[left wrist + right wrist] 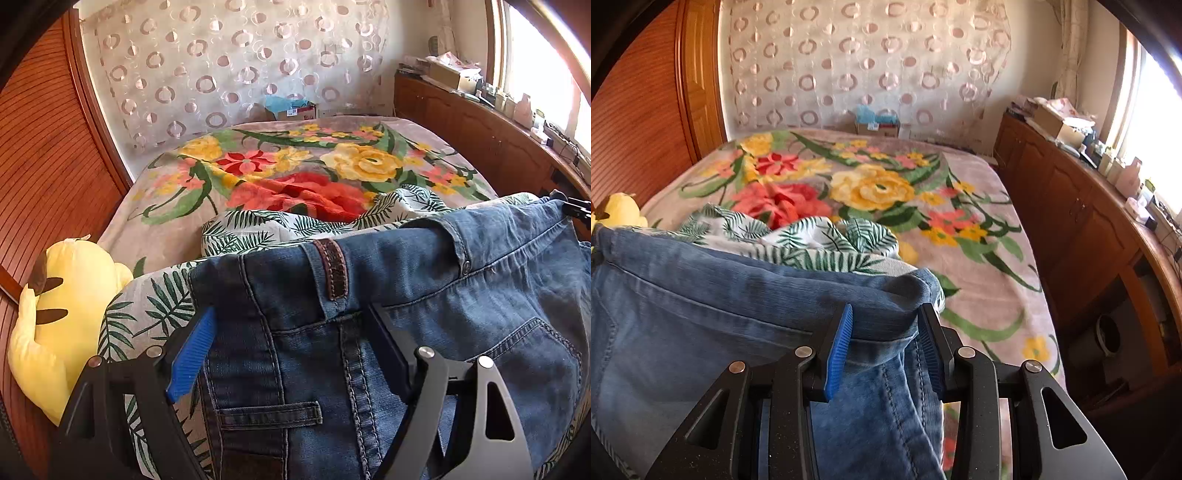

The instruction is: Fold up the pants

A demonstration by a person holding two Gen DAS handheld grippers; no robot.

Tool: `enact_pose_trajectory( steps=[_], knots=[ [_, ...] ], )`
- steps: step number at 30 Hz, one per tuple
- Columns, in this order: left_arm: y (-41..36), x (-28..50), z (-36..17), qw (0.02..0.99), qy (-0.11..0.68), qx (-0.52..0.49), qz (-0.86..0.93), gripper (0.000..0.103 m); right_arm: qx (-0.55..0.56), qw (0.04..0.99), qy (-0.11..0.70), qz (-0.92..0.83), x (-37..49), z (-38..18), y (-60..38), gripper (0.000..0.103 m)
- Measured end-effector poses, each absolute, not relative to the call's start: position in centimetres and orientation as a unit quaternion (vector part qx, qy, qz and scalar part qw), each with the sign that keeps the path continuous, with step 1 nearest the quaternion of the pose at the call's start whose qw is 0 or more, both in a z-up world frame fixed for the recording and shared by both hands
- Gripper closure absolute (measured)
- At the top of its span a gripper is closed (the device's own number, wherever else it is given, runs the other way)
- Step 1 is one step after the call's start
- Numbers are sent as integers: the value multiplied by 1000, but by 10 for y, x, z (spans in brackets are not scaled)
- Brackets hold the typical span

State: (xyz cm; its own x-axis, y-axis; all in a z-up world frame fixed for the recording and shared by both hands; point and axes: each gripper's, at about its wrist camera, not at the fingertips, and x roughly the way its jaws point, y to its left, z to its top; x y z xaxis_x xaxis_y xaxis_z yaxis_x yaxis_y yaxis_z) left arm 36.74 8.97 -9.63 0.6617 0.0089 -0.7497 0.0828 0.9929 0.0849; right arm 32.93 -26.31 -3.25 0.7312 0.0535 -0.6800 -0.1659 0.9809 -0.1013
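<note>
Blue jeans [461,291] lie on the bed over a leaf-print cloth, waistband and brown leather patch toward the far side. My left gripper [291,332] stands wide open over the left part of the waistband, one finger on each side of a belt loop, and the pads do not press the denim. In the right wrist view the jeans [701,295] fill the lower left. My right gripper [884,332] is open around the right corner of the waistband; the denim sits loosely between its blue pads [838,350].
The leaf-print cloth [240,229] lies bunched on a floral blanket [879,188] covering the bed. A yellow plush toy [62,314] sits at the left edge by a wooden wardrobe [44,155]. A cluttered wooden cabinet [1071,206] runs along the right under the window.
</note>
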Motion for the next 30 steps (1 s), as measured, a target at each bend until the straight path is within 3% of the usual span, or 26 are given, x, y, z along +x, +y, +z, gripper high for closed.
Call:
enact_pose_trajectory(
  steps=[8, 17, 26, 30],
  knots=[
    [91, 358, -91, 916, 397, 50, -23, 22, -67, 922, 381, 29, 368, -30, -274, 65],
    [71, 327, -65, 931, 358, 30, -63, 22, -36, 937, 345, 39, 307, -19, -280, 65],
    [25, 298, -68, 926, 348, 31, -143, 22, -29, 927, 373, 41, 235, -25, -297, 65],
    [11, 292, -77, 921, 351, 47, -165, 22, -19, 914, 403, 42, 229, -34, -302, 60]
  ],
)
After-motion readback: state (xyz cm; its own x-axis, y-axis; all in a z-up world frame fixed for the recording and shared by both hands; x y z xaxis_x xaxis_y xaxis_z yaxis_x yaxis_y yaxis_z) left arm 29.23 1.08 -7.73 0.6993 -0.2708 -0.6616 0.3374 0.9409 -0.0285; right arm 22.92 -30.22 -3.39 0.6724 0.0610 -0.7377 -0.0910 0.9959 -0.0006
